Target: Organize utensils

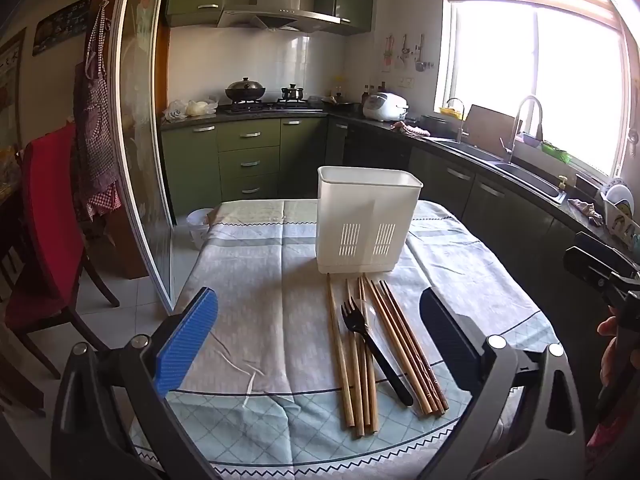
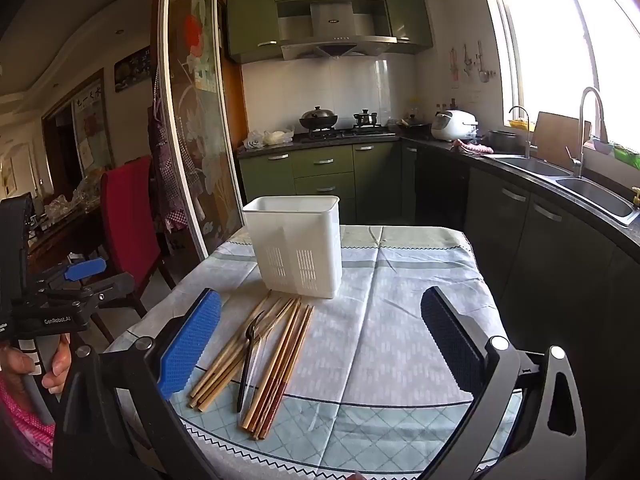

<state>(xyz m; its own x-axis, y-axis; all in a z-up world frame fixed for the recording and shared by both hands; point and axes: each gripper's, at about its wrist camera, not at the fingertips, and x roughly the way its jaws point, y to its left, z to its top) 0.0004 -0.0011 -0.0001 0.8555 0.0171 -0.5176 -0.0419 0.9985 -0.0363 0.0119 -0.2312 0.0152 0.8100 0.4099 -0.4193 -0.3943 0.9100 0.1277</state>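
A white slotted utensil holder (image 1: 366, 220) stands upright on the clothed table (image 1: 260, 280); it also shows in the right wrist view (image 2: 298, 242). In front of it lie several wooden chopsticks (image 1: 394, 344) with a black plastic fork (image 1: 374, 346) and a clear plastic spoon (image 1: 367, 312) on top; the chopsticks (image 2: 276, 360) and fork (image 2: 249, 360) also show in the right wrist view. My left gripper (image 1: 318, 344) is open and empty, above the table just left of the pile. My right gripper (image 2: 320, 344) is open and empty, hovering right of the pile.
A red chair (image 1: 48, 220) stands left of the table beside a sliding glass door (image 1: 144, 120). Green kitchen cabinets, a stove and a sink (image 2: 592, 192) run along the back and right. The table edge is near me.
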